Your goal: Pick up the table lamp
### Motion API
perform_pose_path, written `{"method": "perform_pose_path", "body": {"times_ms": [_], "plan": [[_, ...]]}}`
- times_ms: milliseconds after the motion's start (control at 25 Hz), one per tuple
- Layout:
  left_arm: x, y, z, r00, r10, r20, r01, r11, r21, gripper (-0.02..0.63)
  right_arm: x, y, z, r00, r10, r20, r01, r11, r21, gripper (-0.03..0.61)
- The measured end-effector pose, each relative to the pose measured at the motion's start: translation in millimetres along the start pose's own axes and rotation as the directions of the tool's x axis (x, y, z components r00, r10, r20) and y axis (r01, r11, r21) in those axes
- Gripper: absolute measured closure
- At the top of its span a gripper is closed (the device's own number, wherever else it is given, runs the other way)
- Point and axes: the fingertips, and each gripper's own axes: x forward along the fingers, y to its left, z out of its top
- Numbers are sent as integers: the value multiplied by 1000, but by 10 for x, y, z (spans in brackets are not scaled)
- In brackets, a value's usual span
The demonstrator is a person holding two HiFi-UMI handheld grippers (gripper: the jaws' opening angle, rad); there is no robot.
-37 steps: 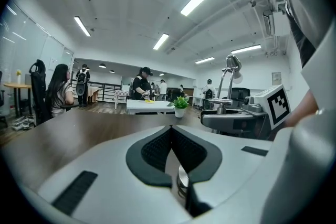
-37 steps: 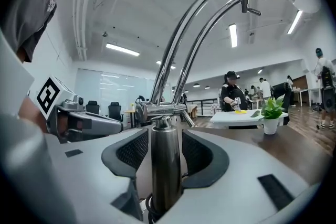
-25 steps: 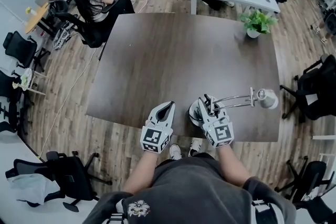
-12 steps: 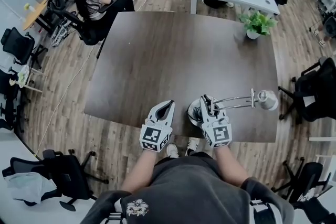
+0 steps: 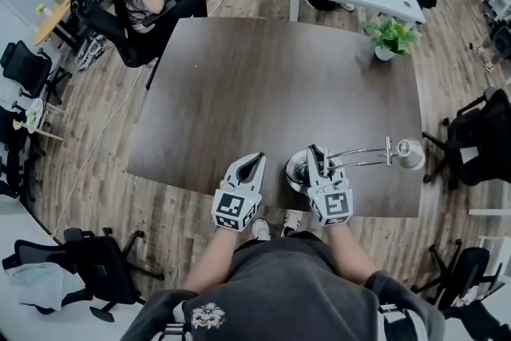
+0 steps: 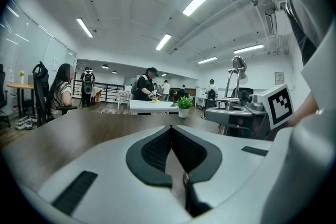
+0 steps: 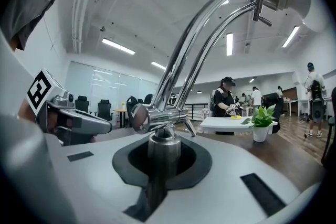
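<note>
At the near edge of the dark table [image 5: 279, 84], the left gripper [image 5: 256, 161] is held with its jaws together on nothing. Just beside it, the right gripper [image 5: 318, 158] has just been closing its jaws, which now clamp the short upright post of the table lamp [image 5: 359, 153]. The lamp is polished chrome, with a round base at the near edge right of middle, two parallel curved arms, and a pale head reaching toward the right edge; a potted plant [image 5: 389, 34] stands at the far right corner.
</note>
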Motion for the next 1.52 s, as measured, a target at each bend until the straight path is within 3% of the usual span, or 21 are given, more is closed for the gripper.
{"method": "perform_pose_path", "body": {"times_ms": [520,1000,1520], "plan": [[28,-68,11,1000,-27,1,27,1000,2,607,-70,-186,84,998,-57,-8,57,998,15,557],[43,-203,68,999,-45,16,45,999,9,607,-101,-298,210,998,-56,-30,57,998,8,557],[32,-154,325,996,-52,69,49,998,37,607,-113,-286,877,999,-43,15,43,999,-10,557]]}}
